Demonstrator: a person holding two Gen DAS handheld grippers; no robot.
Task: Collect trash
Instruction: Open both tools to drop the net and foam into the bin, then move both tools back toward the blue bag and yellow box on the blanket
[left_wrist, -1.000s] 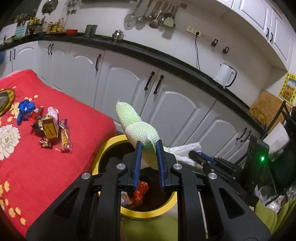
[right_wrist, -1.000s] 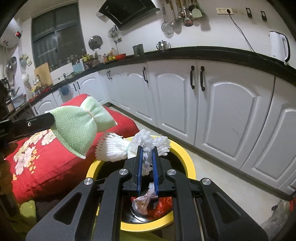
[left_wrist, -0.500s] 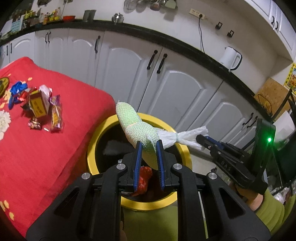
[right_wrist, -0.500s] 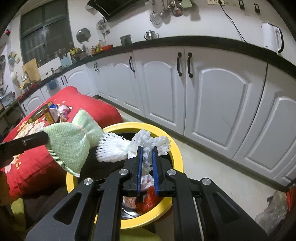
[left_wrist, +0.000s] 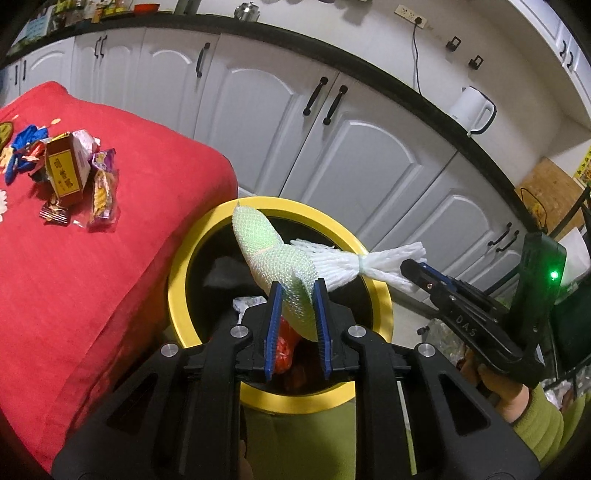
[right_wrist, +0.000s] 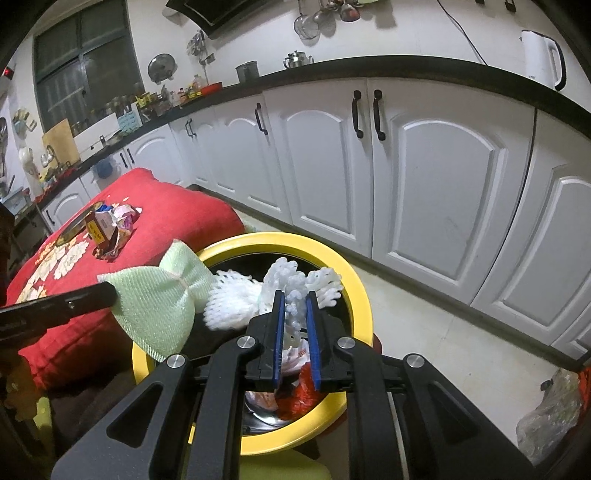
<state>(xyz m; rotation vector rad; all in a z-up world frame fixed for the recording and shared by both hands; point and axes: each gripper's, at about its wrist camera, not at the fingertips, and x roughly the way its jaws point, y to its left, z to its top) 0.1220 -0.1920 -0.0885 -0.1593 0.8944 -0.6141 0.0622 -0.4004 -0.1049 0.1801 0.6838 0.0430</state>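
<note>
A pale green foam net (left_wrist: 273, 254) is held between the blue pads of the left gripper (left_wrist: 297, 306), whose jaws are closed down to a narrow gap on its lower end. A white foam net (right_wrist: 291, 288) is pinched the same way by the right gripper (right_wrist: 294, 317), its jaws nearly closed on the frilled end. Both nets are suspended over the mouth of the yellow-rimmed bin (left_wrist: 376, 291), just beside the corner of the red tablecloth (left_wrist: 92, 280).

Only in the left wrist view is the white net seen from the side: it is bunched at a tie in the middle and flared at both ends, its long axis lying roughly level from the right gripper towards the green net, which it overlaps. In that view a hand (left_wrist: 506, 391) in a green sleeve is also shown behind the right gripper. The green net's long axis slants up and away from the left gripper.

Only in the right wrist view is the green net's bow-tie shape shown, pinched at its waist, with its broad end at the left gripper's tip. Red and white rubbish (right_wrist: 295, 395) lies in the bin below. Wrappers and a small box (left_wrist: 66, 173) are left on the tablecloth.
</note>
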